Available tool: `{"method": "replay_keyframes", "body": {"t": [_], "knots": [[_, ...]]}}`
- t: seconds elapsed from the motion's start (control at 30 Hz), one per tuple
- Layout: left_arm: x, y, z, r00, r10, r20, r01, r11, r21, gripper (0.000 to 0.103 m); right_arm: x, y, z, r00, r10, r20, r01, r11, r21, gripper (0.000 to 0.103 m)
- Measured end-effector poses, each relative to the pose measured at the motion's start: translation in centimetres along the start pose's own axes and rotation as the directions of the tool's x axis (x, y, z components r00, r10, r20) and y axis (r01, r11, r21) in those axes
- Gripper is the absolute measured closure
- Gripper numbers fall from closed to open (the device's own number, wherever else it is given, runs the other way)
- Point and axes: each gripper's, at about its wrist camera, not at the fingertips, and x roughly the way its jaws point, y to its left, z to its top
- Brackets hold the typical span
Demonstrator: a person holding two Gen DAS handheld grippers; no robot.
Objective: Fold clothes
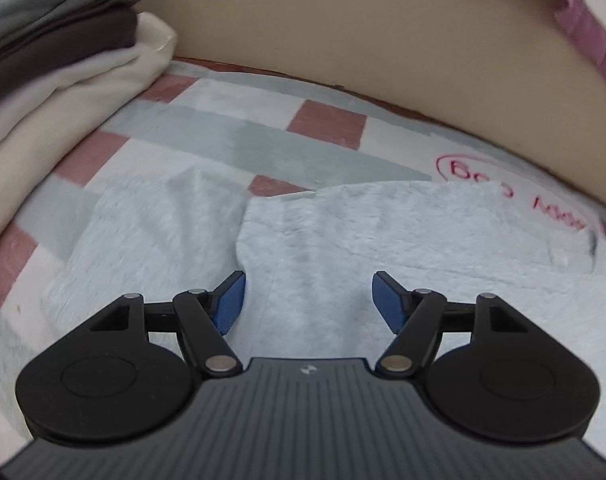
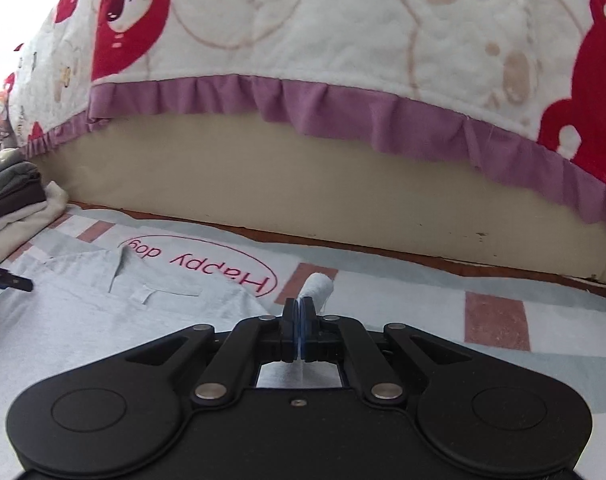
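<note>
Your right gripper [image 2: 301, 307] was closed, with both pads pinching a bunched fold of the light grey garment [image 2: 103, 320]. A small tuft of that fabric stood up just beyond the fingertips. The rest of the garment lay flat to the left of the gripper in the right wrist view. Its collar and neck opening faced the far edge of the work surface.

Your left gripper [image 1: 309, 300] was partly open. Its blue pads [image 1: 231, 304] stood apart above the same garment [image 1: 323, 248], and no fabric was between them. The garment's edge ran just beyond the left pad. One flap of the cloth overlapped another there.

The garment rested on a checked sheet [image 1: 223, 132] of grey, white and dull red squares. Red printed lettering [image 2: 207, 268] inside an oval sat on the sheet beside the collar.

A stack of folded clothes [image 1: 55, 60] stood at the left of the sheet. It showed grey and dark brown layers on cream ones. It was well apart from both grippers.

A beige panel [image 2: 303, 184] rose behind the sheet. A white quilt [image 2: 343, 28] with red bear figures and a purple frill hung over its top.
</note>
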Motion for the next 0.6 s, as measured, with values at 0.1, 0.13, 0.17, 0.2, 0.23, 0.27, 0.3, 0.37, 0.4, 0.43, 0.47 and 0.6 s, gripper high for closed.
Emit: {"method": "replay_keyframes", "body": {"t": [0.1, 0.13, 0.17, 0.2, 0.23, 0.27, 0.3, 0.37, 0.4, 0.43, 0.47, 0.6], "knots": [[-0.8, -2.4, -1.0, 0.999, 0.042, 0.024, -0.046, 0.984, 0.174, 0.100, -0.4, -0.1, -0.2, 0.999, 0.027, 0.042, -0.028, 0.999, 0.016, 0.101], [-1.4, -3.0, -1.3, 0.997, 0.057, 0.044, -0.064, 0.977, 0.202, 0.100, -0.7, -0.1, -0.2, 0.998, 0.034, 0.061, -0.036, 0.999, 0.021, 0.101], [-2.1, -3.4, -1.6, 0.996, 0.063, 0.066, -0.075, 0.977, 0.200, 0.100, -1.1, 0.1, -0.2, 0.996, 0.039, 0.081, -0.041, 0.999, 0.025, 0.101], [-2.7, -3.5, -1.8, 0.994, 0.062, 0.090, -0.078, 0.980, 0.183, 0.101, -1.5, 0.2, -0.3, 0.994, 0.043, 0.101, -0.046, 0.999, 0.029, 0.101], [-3.3, -3.6, -1.8, 0.991, 0.068, 0.114, -0.086, 0.983, 0.163, 0.101, -1.9, 0.3, -0.3, 0.991, 0.051, 0.122, -0.056, 0.998, 0.032, 0.101], [-3.9, -3.7, -1.6, 0.987, 0.077, 0.138, -0.099, 0.983, 0.154, 0.101, -2.2, 0.2, -0.1, 0.988, 0.070, 0.141, -0.076, 0.996, 0.042, 0.101], [-4.5, -3.7, -1.3, 0.983, 0.086, 0.164, -0.111, 0.982, 0.151, 0.101, -2.5, 0.1, 0.1, 0.983, 0.094, 0.159, -0.104, 0.993, 0.057, 0.101], [-5.5, -3.8, -0.8, 0.975, 0.086, 0.206, -0.116, 0.984, 0.137, 0.101, -2.9, -0.3, 0.6, 0.973, 0.132, 0.188, -0.151, 0.984, 0.091, 0.101], [-6.0, -3.8, -0.6, 0.972, 0.080, 0.221, -0.109, 0.986, 0.123, 0.101, -2.9, -0.5, 0.9, 0.972, 0.133, 0.193, -0.156, 0.982, 0.107, 0.101], [-6.5, -3.8, -0.5, 0.969, 0.074, 0.236, -0.102, 0.989, 0.109, 0.101, -2.8, -0.7, 1.2, 0.972, 0.128, 0.196, -0.152, 0.982, 0.114, 0.101], [-6.9, -3.7, -0.2, 0.965, 0.071, 0.251, -0.098, 0.991, 0.096, 0.101, -2.7, -0.8, 1.4, 0.972, 0.122, 0.199, -0.147, 0.982, 0.116, 0.101], [-8.0, -3.2, 0.8, 0.949, 0.068, 0.308, -0.085, 0.996, 0.040, 0.101, -2.8, -1.0, 2.1, 0.968, 0.112, 0.224, -0.140, 0.984, 0.112, 0.101]]}}
